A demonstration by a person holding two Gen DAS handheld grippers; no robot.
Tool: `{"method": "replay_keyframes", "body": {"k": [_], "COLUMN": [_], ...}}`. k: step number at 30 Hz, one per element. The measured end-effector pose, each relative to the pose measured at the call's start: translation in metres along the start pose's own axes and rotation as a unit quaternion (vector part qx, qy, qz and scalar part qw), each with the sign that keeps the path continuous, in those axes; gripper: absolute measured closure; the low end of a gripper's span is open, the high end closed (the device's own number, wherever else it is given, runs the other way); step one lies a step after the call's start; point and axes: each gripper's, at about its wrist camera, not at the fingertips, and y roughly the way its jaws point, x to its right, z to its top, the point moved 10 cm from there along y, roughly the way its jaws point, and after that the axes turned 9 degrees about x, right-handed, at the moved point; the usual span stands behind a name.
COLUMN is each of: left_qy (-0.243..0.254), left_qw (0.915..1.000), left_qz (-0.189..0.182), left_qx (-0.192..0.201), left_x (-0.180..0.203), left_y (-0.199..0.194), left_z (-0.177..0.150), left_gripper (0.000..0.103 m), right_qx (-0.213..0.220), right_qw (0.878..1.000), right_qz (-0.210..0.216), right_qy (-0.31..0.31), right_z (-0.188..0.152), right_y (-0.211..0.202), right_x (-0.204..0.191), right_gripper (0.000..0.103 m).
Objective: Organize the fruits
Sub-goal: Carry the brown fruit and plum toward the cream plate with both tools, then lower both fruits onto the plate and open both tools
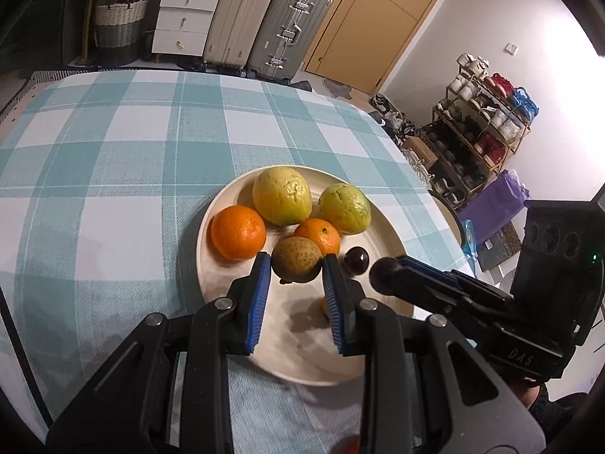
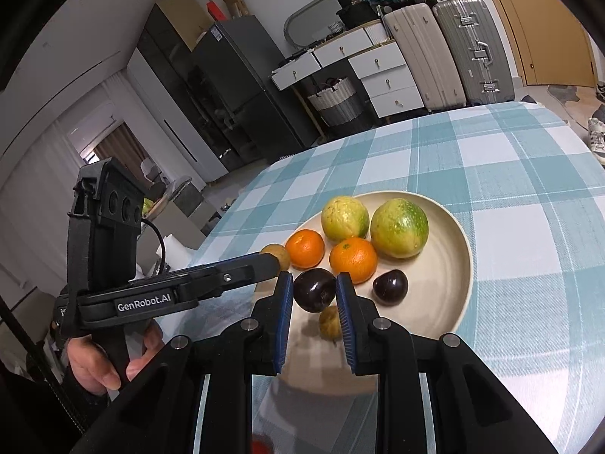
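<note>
Pinching a brown fruit [image 1: 297, 258], the left claw [image 1: 297, 266] hangs over the plate [image 1: 382, 204]; the right claw [image 2: 314, 283] pinches a dark plum [image 2: 314, 289]. Oranges and guavas already sit plated on the counter [image 1: 113, 132]; these two remain.

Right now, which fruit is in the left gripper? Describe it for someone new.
On the checked tablecloth sits a cream plate of fruit. At its near side the left gripper clamps one round fruit between its blue pads. It is dull tan and rough-skinned, unlike the two bright oranges just behind it.
</note>
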Motion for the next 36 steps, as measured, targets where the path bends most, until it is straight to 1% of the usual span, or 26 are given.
{"method": "replay_keyframes", "body": {"k": [7, 13, 14, 16, 18, 19, 24, 26, 28, 32, 36], "left_qy": [0.001, -0.009, -0.009, -0.004, -0.004, -0.004, -0.003, -0.003, 0.001, 0.020, 0.032], "left_qw": [1.0000, 0.9999, 0.9999, 0.9999, 1.0000, 1.0000, 1.0000, 1.0000, 0.9999, 0.9994, 0.9988], "left_qz": [0.003, -0.006, -0.002, 0.009, 0.005, 0.003, 0.003, 0.004, 0.007, 0.020, 0.028], "left_qx": [-0.004, -0.010, -0.012, -0.009, -0.007, -0.006, 0.005, 0.007, 0.012, 0.017, 0.023], "left_x": [-0.004, -0.005, -0.006, -0.008, -0.006, -0.006, -0.002, -0.001, 0.001, 0.008, 0.014], "left_y": [0.018, 0.027, 0.028, 0.029, 0.026, 0.025, 0.013, 0.008, 0.001, -0.013, -0.027], "left_z": [0.008, 0.013, 0.013, 0.015, 0.016, 0.017, 0.020, 0.021, 0.020, 0.016, 0.012], "left_gripper": [0.078, 0.078, 0.078, 0.078, 0.078, 0.078, 0.077, 0.077, 0.077, 0.077, 0.077], "right_qx": [-0.011, -0.019, -0.020, -0.017, -0.018, -0.016, 0.005, 0.009, 0.015, 0.027, 0.034], "right_qw": [1.000, 0.999, 0.999, 0.999, 0.998, 0.998, 0.998, 0.998, 0.998, 0.998, 0.997], "right_qz": [-0.014, -0.017, -0.016, -0.027, -0.032, -0.032, -0.036, -0.040, -0.042, -0.047, -0.051], "right_qy": [-0.007, -0.021, -0.023, -0.038, -0.047, -0.048, -0.054, -0.051, -0.048, -0.043, -0.041], "right_z": [0.001, 0.000, 0.000, 0.000, 0.000, 0.000, 0.007, 0.009, 0.010, 0.013, 0.014], "right_y": [0.015, 0.023, 0.024, 0.024, 0.023, 0.023, 0.010, 0.007, 0.001, -0.010, -0.020], "right_x": [0.008, 0.008, 0.007, 0.005, 0.003, 0.003, 0.000, 0.002, 0.002, 0.001, -0.002], "right_gripper": [0.079, 0.078, 0.078, 0.076, 0.072, 0.067, 0.066, 0.061, 0.059, 0.052, 0.052]}}
